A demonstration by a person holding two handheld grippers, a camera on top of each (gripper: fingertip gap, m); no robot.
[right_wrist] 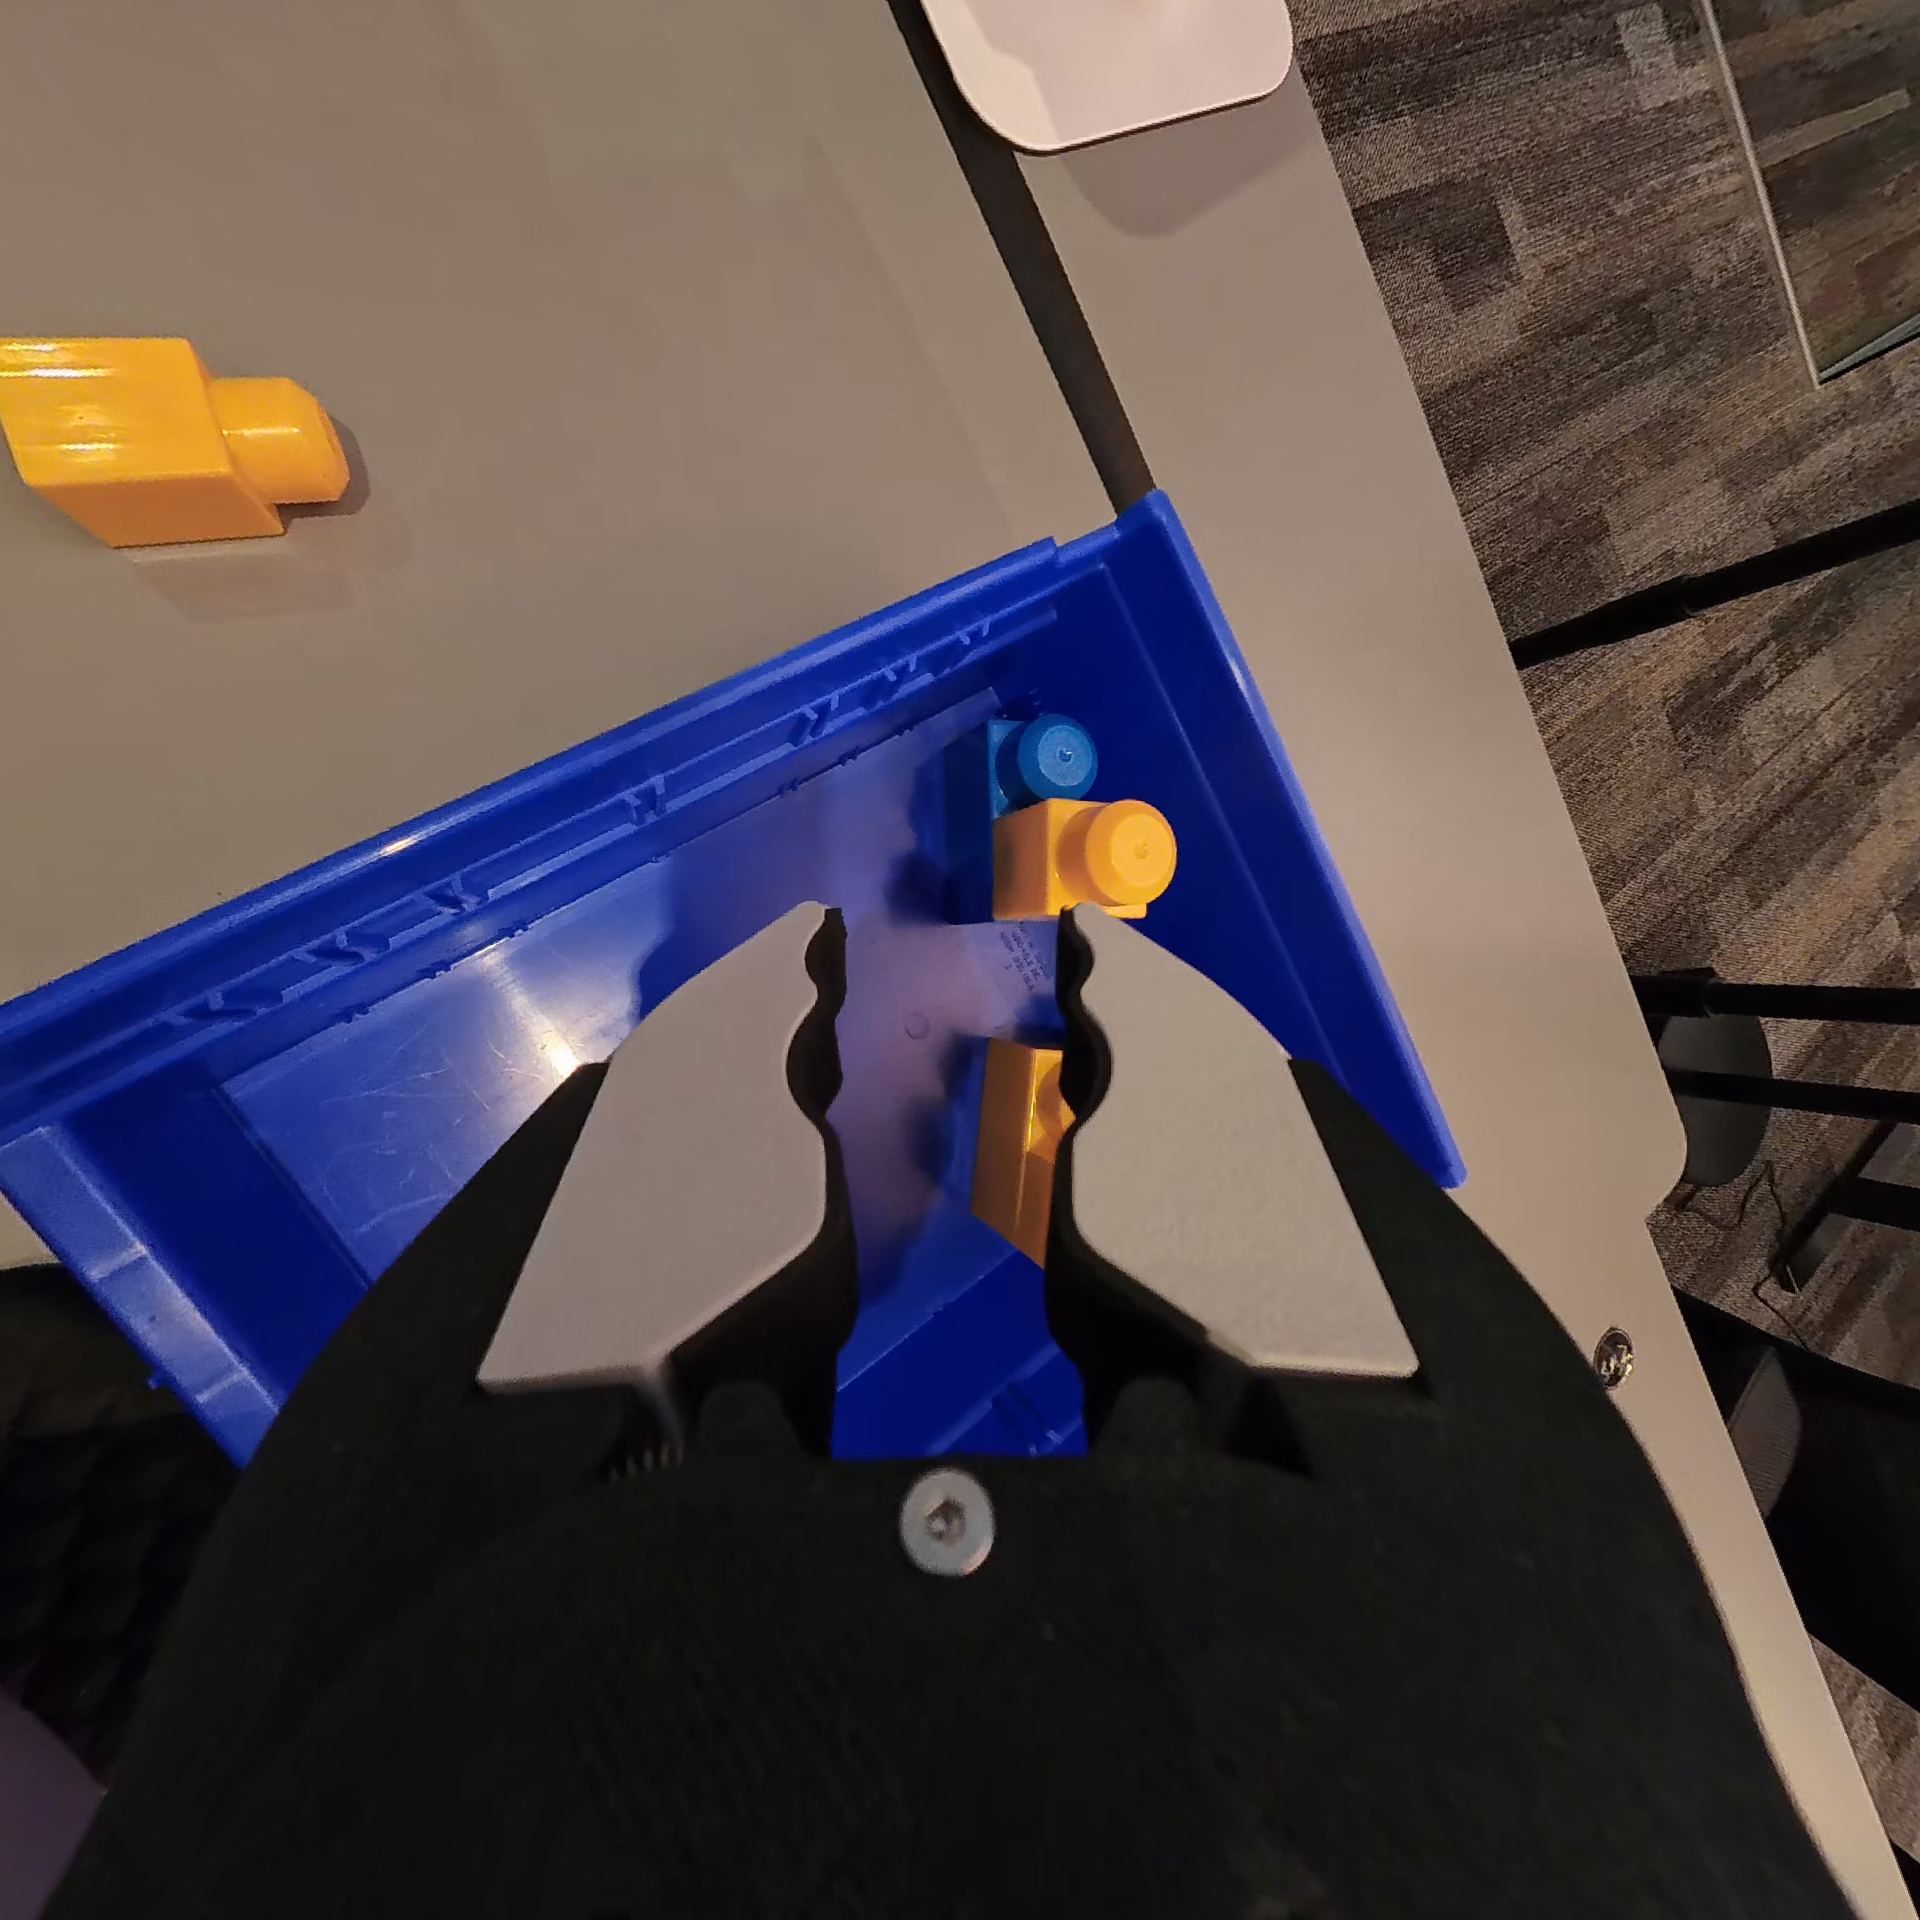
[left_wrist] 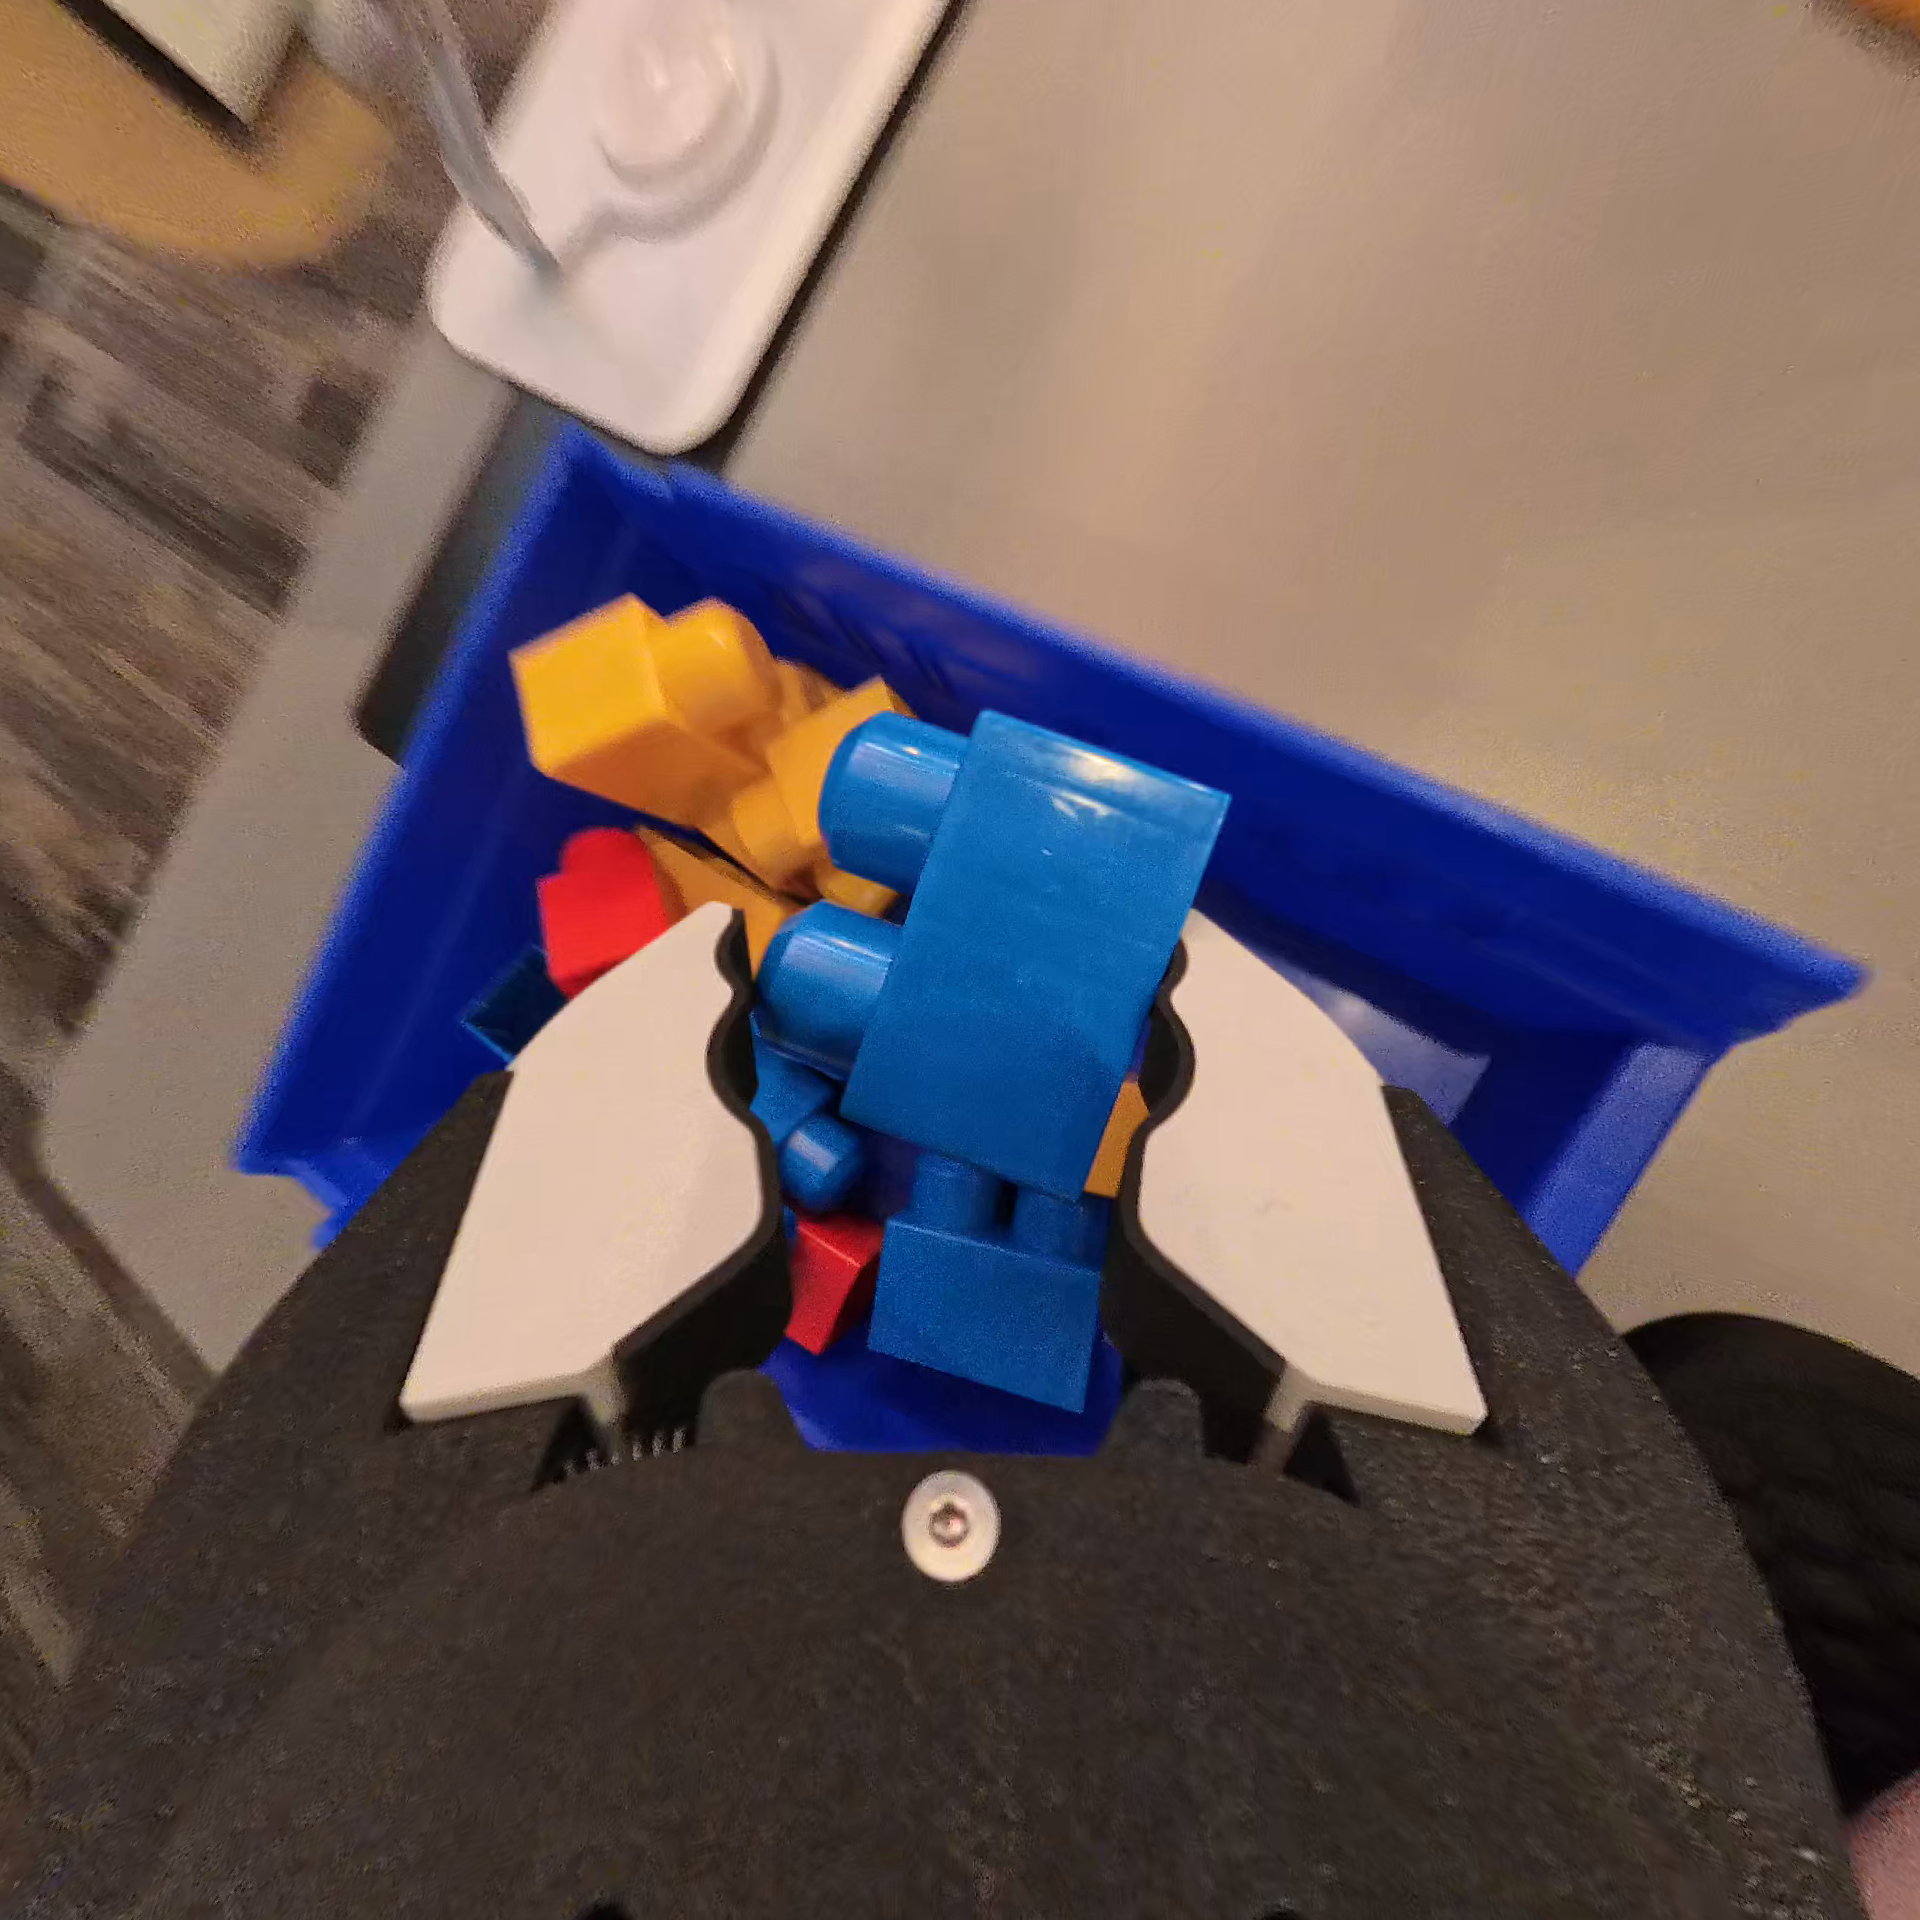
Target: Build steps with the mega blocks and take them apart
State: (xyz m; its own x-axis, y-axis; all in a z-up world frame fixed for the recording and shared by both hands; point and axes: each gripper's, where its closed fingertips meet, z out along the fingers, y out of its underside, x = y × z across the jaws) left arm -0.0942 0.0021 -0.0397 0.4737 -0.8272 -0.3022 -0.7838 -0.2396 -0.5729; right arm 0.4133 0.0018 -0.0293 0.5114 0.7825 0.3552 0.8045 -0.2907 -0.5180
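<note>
Two studs on the blue block point to your left in the left wrist view, so it lies on its side, its long axis running away from you between the fingers. Your left gripper has its jaws spread wide around that block; the right finger seems to touch it and the left stands just clear, so whether it is held I cannot tell. It sits above a blue bin heaped with yellow blocks, red blocks and more blue ones. Your right gripper hangs parted and empty over a bin, with bare floor showing between the fingers. By its far wall a small blue block and a yellow block lie touching, studs aimed right. Another yellow piece shows partly behind your right finger. Outside the bin, one yellow block lies on the grey table, stud to the right. A white tray sits at the table's far edge.
</note>
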